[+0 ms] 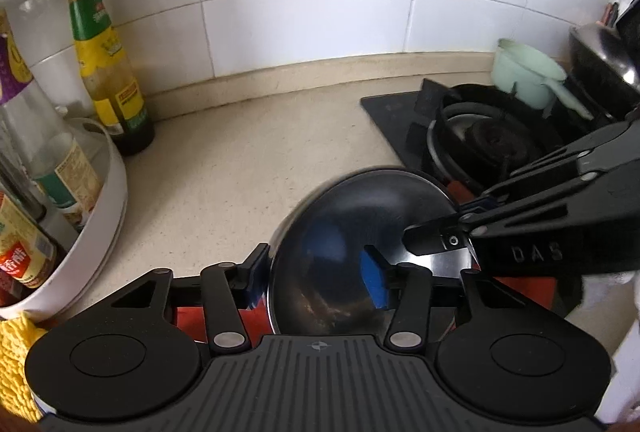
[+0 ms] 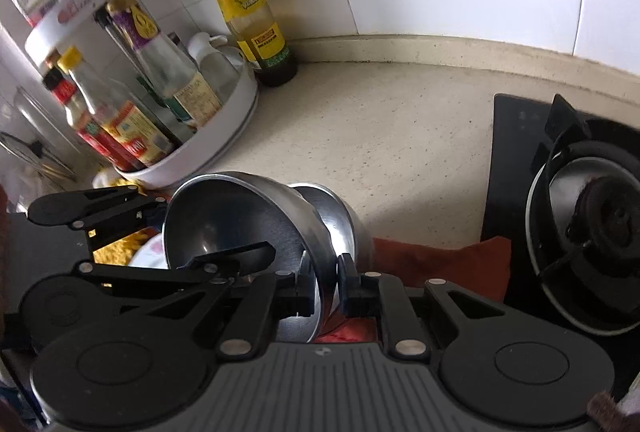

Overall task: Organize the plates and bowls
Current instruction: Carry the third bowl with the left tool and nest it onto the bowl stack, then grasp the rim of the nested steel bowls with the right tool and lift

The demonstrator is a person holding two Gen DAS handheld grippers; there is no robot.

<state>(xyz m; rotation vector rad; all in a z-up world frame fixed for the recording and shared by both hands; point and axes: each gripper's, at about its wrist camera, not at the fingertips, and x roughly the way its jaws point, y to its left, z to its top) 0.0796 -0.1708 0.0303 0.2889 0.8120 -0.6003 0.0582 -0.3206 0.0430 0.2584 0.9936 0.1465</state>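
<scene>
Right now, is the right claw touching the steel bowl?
Touching: the right wrist view shows the right claw clamped on the steel bowl's rim.

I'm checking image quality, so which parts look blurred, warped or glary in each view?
Left wrist view: bowl rim smeared by motion, tile lines bowed by the fisheye. Right wrist view: bowl fairly sharp with bright reflections, bottle leaning from distortion.
</scene>
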